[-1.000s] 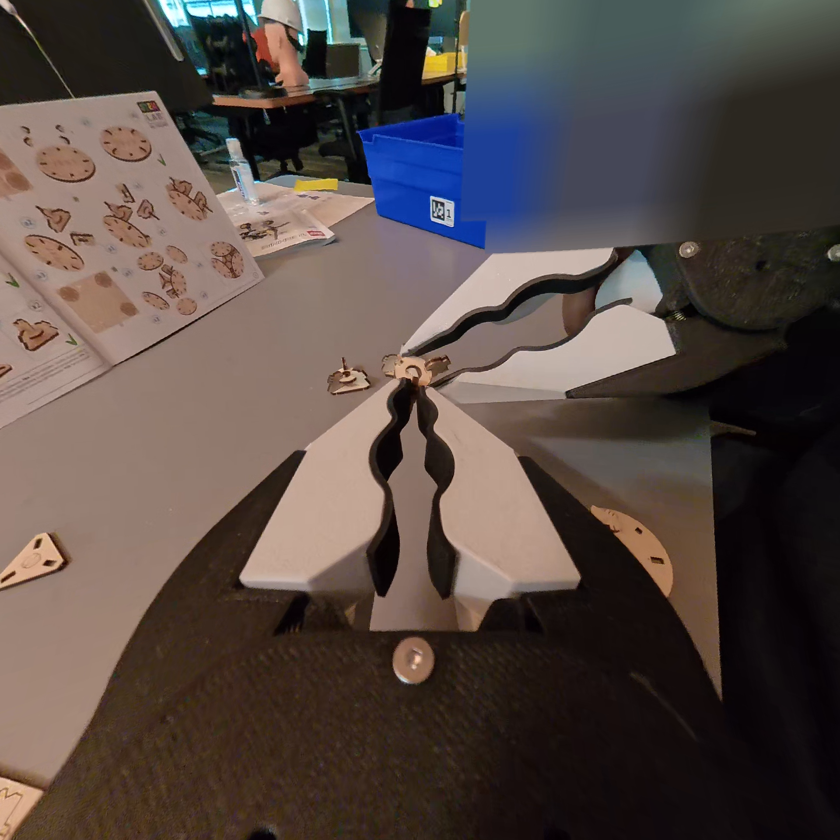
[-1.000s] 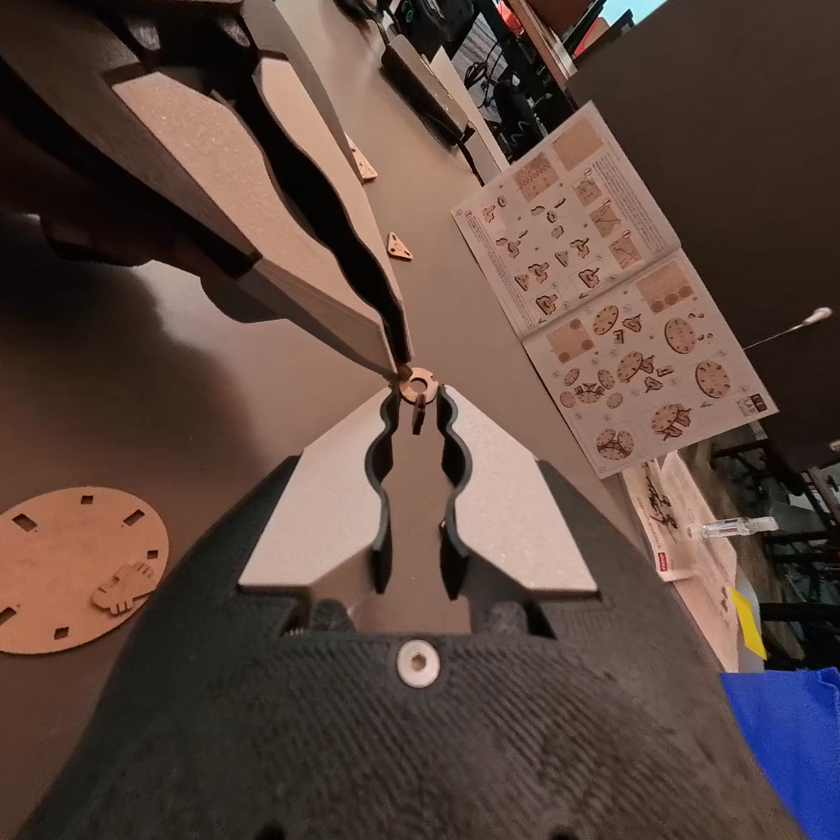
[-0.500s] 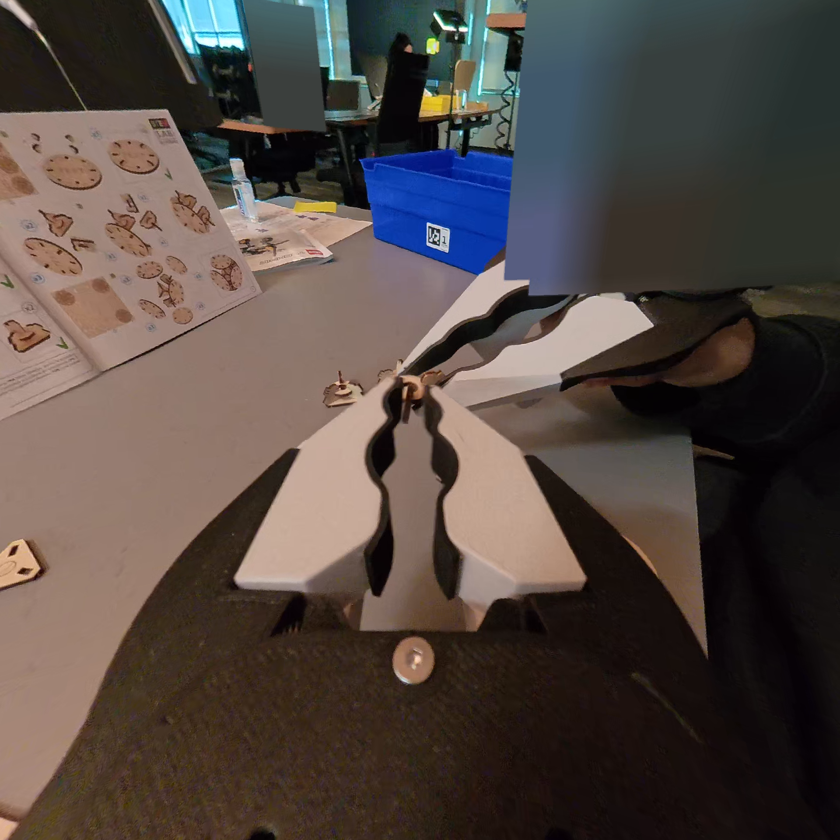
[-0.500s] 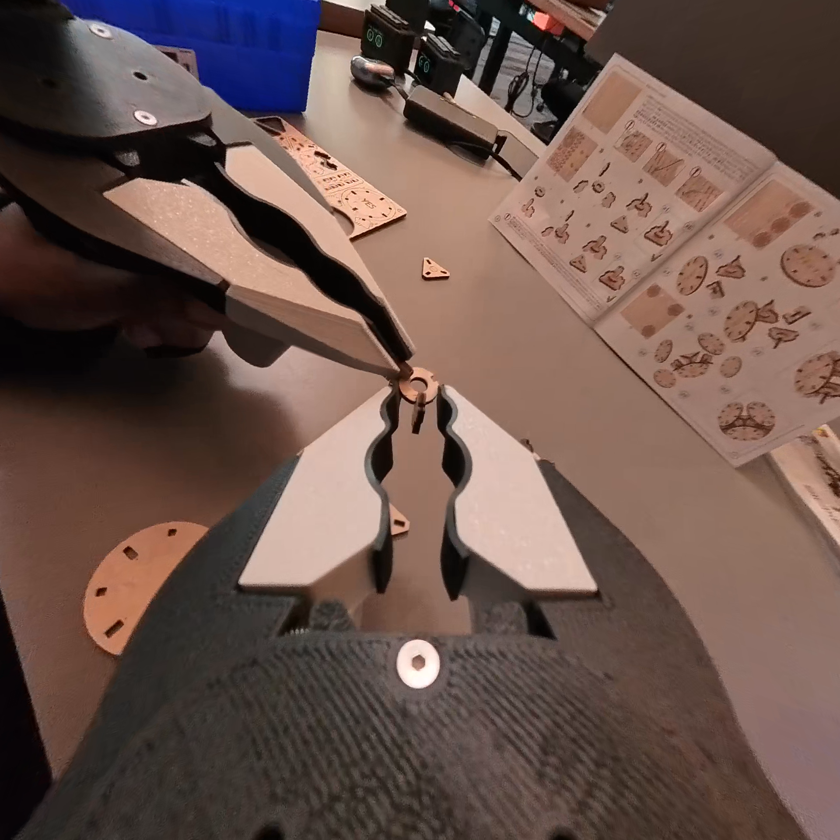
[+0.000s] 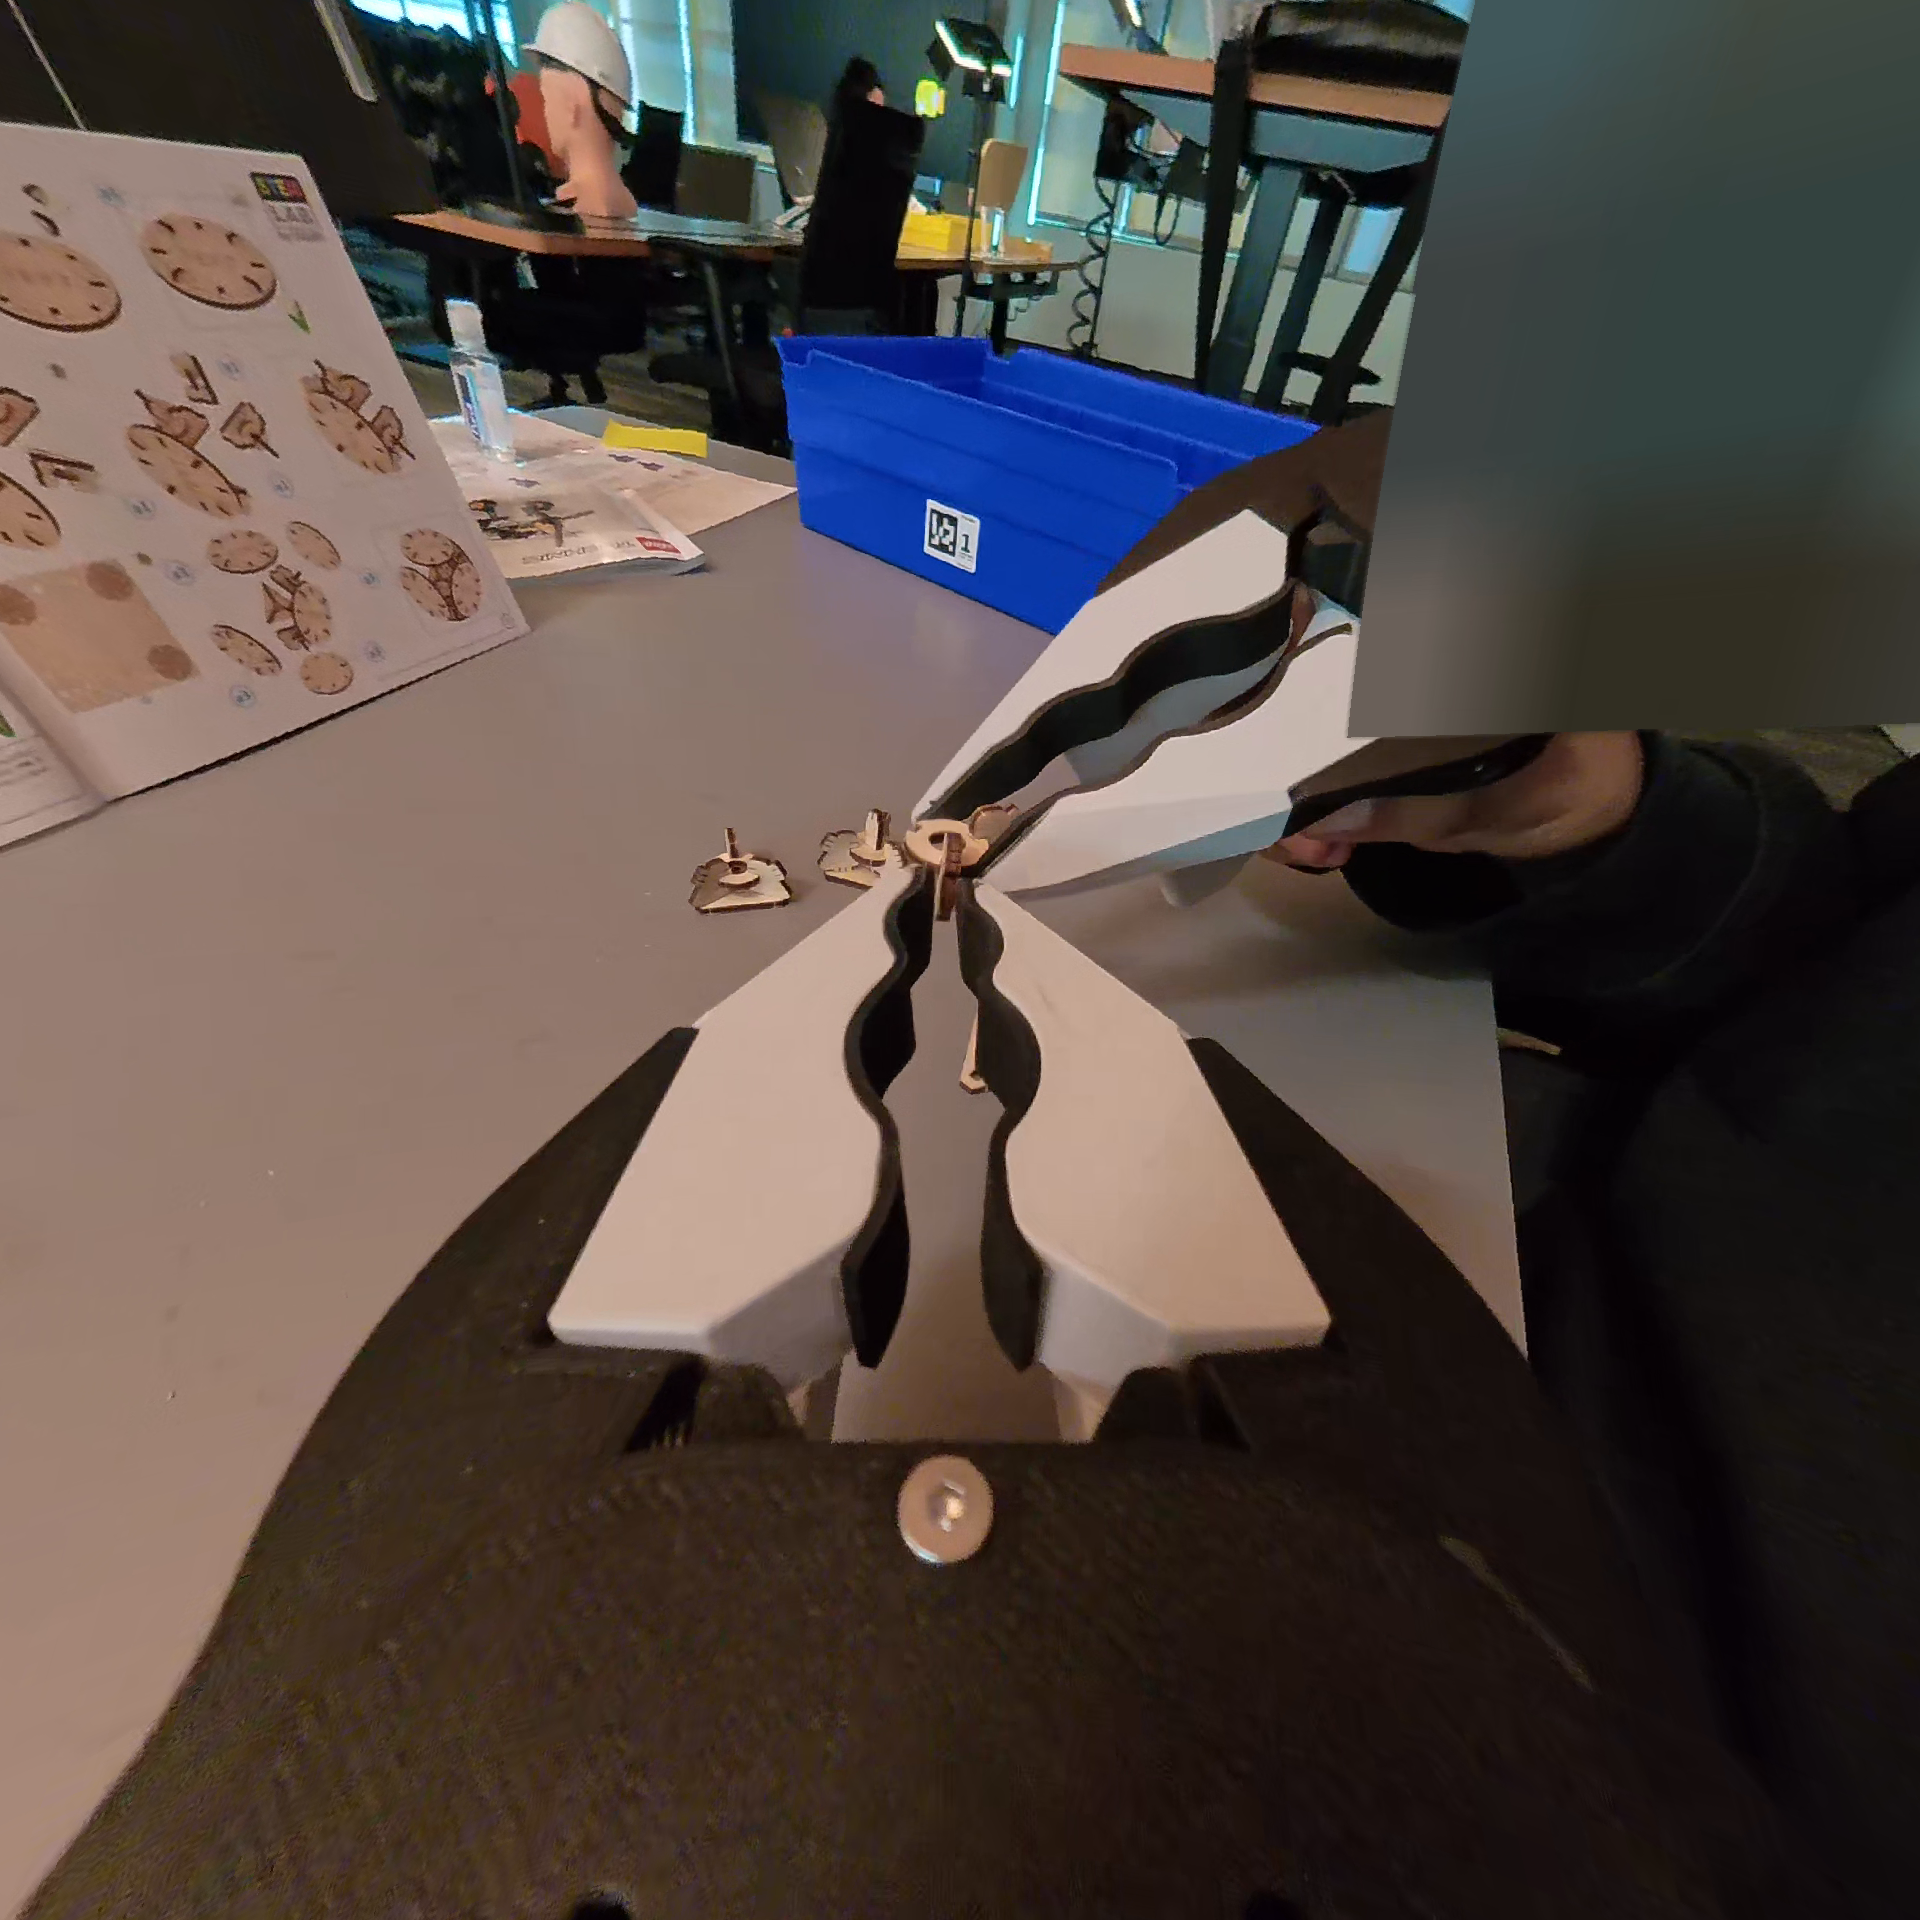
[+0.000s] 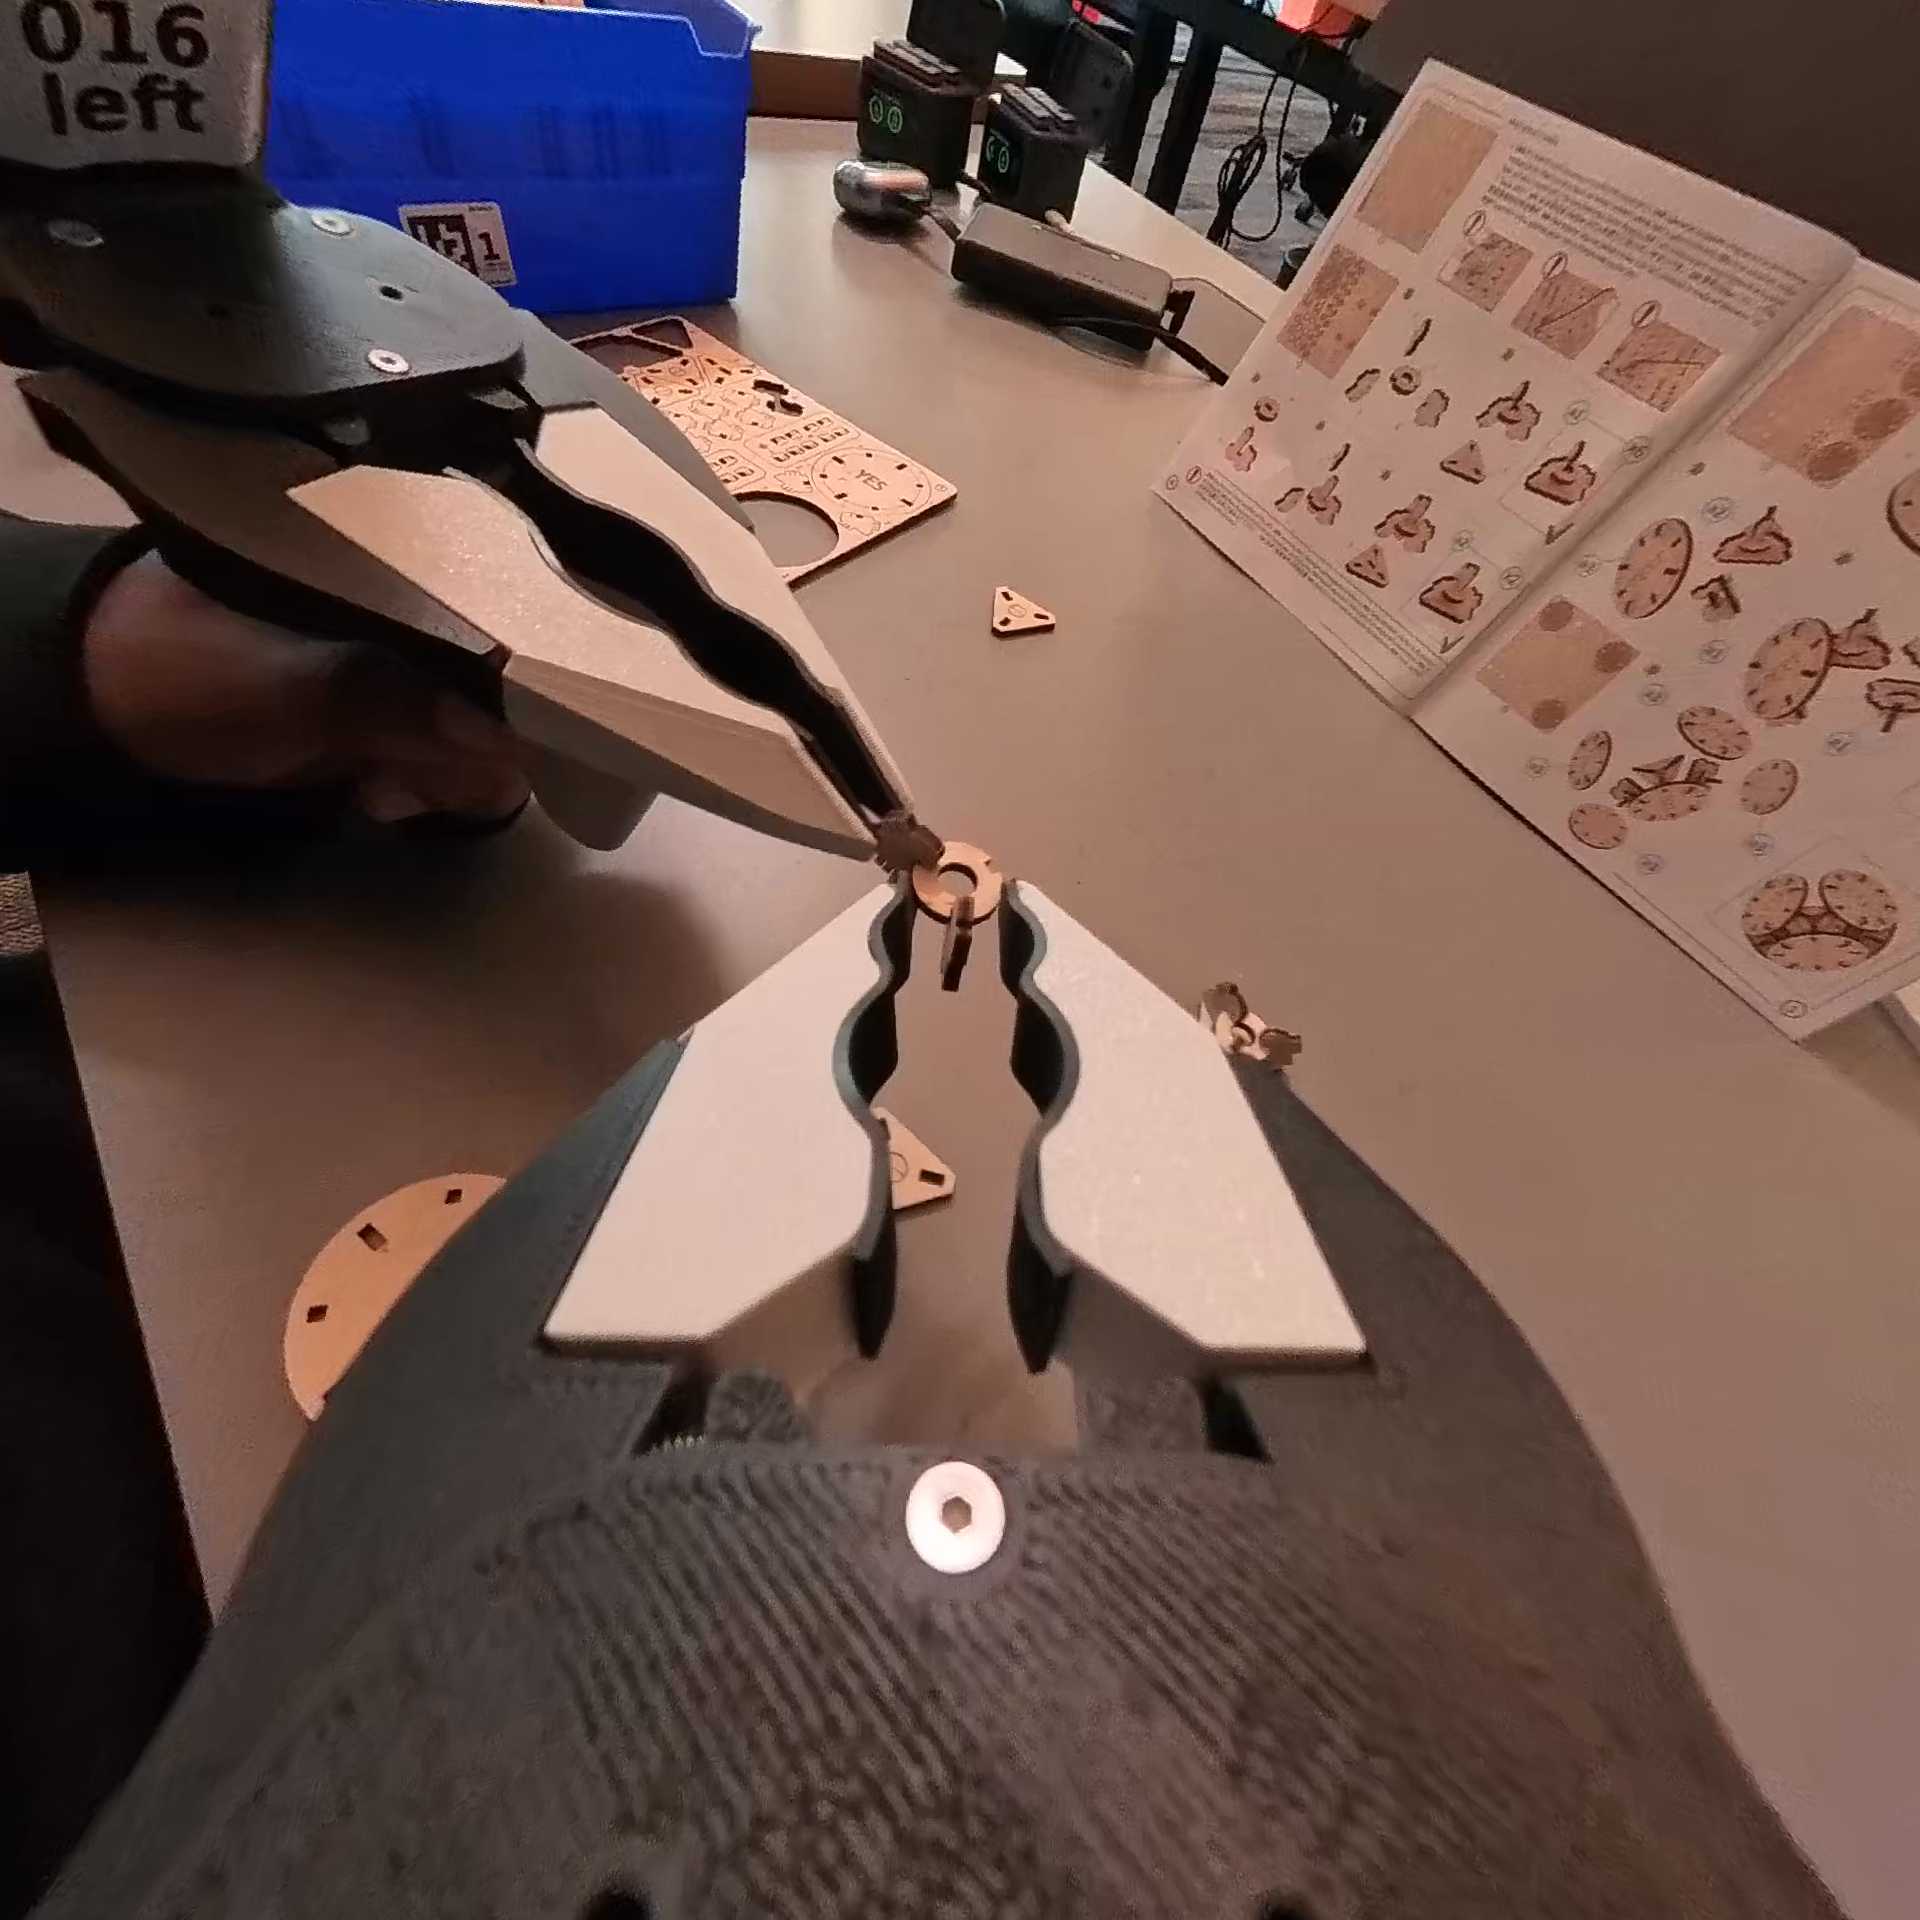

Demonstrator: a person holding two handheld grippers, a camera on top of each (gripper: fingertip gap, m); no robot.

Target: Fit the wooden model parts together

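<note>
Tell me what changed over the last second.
The right gripper rolled towards level, so the booklet and table look less tilted from it. A small toothed piece now shows at the left gripper's shut tips, against the ring; any regrip is unclear. Unchanged: the right gripper holds the ring, the two grippers' tips meet, and the loose wooden parts lie where they were.
</note>
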